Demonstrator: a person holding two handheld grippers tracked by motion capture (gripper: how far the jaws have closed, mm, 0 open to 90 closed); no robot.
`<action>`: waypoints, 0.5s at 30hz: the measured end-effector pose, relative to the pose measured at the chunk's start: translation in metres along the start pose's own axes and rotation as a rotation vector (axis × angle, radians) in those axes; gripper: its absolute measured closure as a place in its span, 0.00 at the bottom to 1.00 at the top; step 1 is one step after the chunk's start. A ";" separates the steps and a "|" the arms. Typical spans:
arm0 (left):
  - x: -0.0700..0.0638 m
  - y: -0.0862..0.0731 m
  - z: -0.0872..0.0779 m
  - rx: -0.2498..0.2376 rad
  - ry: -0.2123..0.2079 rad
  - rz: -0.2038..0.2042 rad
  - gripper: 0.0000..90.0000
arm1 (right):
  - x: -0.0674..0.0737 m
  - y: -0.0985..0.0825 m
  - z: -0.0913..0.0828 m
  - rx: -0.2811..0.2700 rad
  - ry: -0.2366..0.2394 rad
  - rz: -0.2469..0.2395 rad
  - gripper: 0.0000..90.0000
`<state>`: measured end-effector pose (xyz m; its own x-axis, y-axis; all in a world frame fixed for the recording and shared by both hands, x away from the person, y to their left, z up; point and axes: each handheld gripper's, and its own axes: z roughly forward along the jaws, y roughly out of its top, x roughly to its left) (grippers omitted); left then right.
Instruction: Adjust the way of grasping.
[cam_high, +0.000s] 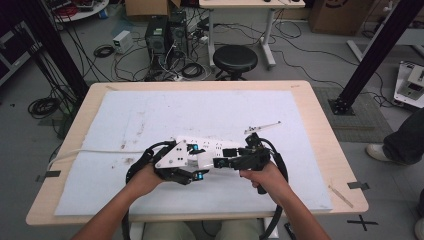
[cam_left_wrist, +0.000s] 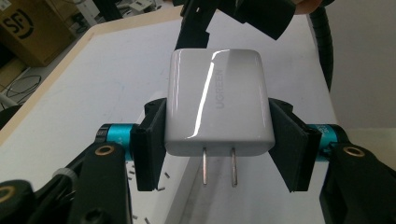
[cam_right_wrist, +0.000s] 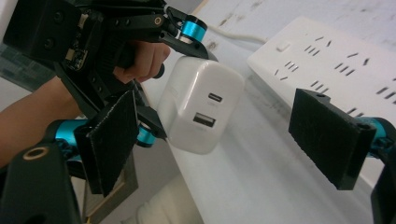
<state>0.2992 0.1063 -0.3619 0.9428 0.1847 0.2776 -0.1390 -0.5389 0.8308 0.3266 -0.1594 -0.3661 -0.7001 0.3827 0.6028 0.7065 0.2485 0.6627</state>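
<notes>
A white two-prong charger (cam_left_wrist: 217, 100) is clamped by its sides in my left gripper (cam_left_wrist: 218, 144), with the metal prongs pointing back toward the camera. In the right gripper view the same charger (cam_right_wrist: 201, 107) shows its two ports, held by the left gripper (cam_right_wrist: 175, 84). My right gripper (cam_right_wrist: 222, 140) stands open, its pads (cam_right_wrist: 112, 140) apart on either side of the charger's port end and not touching it. A white power strip (cam_right_wrist: 336, 60) lies just beyond. From above, both grippers (cam_high: 200, 165) (cam_high: 227, 159) meet over the power strip (cam_high: 205, 144).
A white mat (cam_high: 150, 120) covers the wooden table (cam_high: 325, 145). The strip's white cable (cam_high: 100, 150) runs off to the left edge. A thin stick (cam_high: 262, 127) lies right of the strip. A black stool (cam_high: 235, 59) stands behind the table.
</notes>
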 end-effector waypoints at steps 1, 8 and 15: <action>0.000 0.000 0.001 0.002 0.000 0.004 0.47 | -0.001 0.000 0.001 0.003 0.006 0.006 0.18; -0.001 0.001 0.004 -0.003 -0.008 0.013 0.47 | -0.006 0.002 0.014 0.036 0.066 0.079 0.27; -0.002 0.000 0.004 -0.006 -0.012 0.020 0.47 | -0.012 0.001 0.023 0.069 0.134 0.148 0.48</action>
<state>0.2985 0.1027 -0.3638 0.9434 0.1639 0.2882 -0.1595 -0.5376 0.8280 0.3382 -0.1438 -0.3829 -0.5923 0.2986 0.7483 0.8049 0.2608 0.5330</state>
